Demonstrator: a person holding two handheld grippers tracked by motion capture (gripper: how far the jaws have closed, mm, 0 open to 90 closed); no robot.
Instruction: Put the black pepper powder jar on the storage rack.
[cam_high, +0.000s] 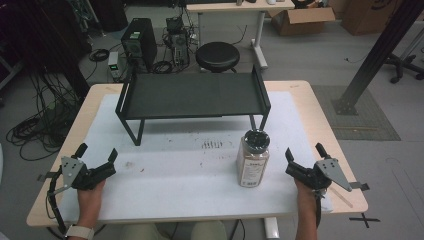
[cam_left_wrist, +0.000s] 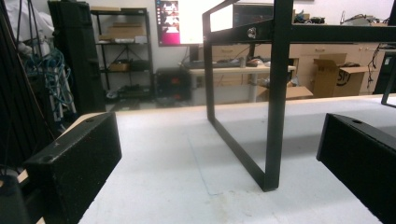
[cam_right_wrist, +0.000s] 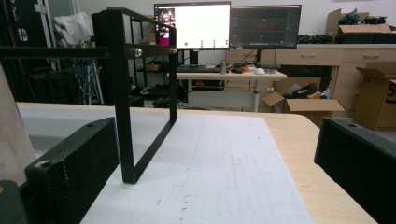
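Wooden tabletop (cam_high: 320, 107) with a white mat (cam_high: 190, 170) over most of it fills the middle of a cluttered lab room. One black metal shelf rack (cam_high: 192, 95) stands on the far half of the mat, its legs planted on the white surface. One jar (cam_high: 253, 159) stands upright just in front of the rack's right leg, clear plastic, packed with pale beige contents, with a black lid and a printed label. It is nearer the right gripper (cam_high: 305, 159), which rests low at the mat's right edge with its jaws spread wide and nothing between them. Left gripper (cam_high: 97, 155) sits at the near left, jaws likewise apart and empty, well away from the jar.
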